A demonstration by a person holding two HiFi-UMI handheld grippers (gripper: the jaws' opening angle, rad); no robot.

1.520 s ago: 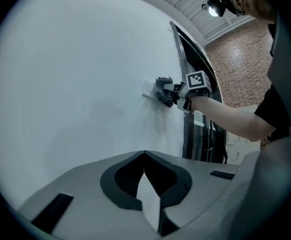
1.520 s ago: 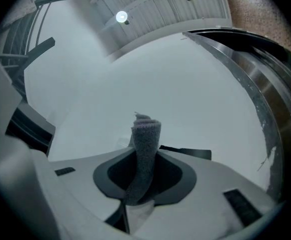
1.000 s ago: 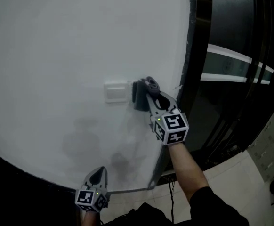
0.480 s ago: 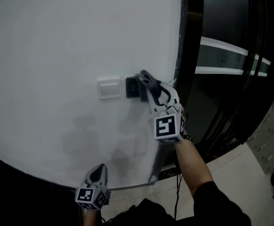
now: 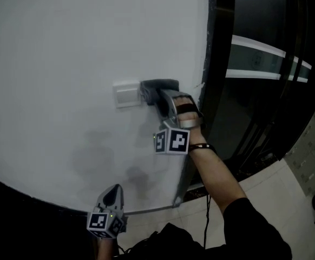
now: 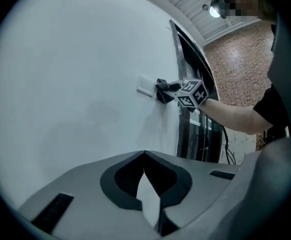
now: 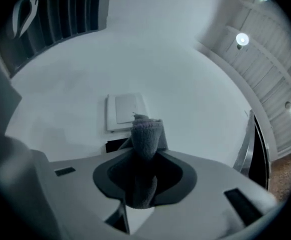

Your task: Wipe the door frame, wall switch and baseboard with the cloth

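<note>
Fingers of right gripper clenched on dark grey folded fleece cloth, its tip at right edge of white square plastic wall switch. Cloth looks soft, light, floppy; short pinch near fold probably best. Left gripper fingers together, empty.

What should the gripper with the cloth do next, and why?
Probably slide the right gripper a little to the left, so the cloth rubs across the switch. The cloth is pinched in its jaws and sits only at the switch's right edge, so most of the white plate shows bare beside it.
</note>
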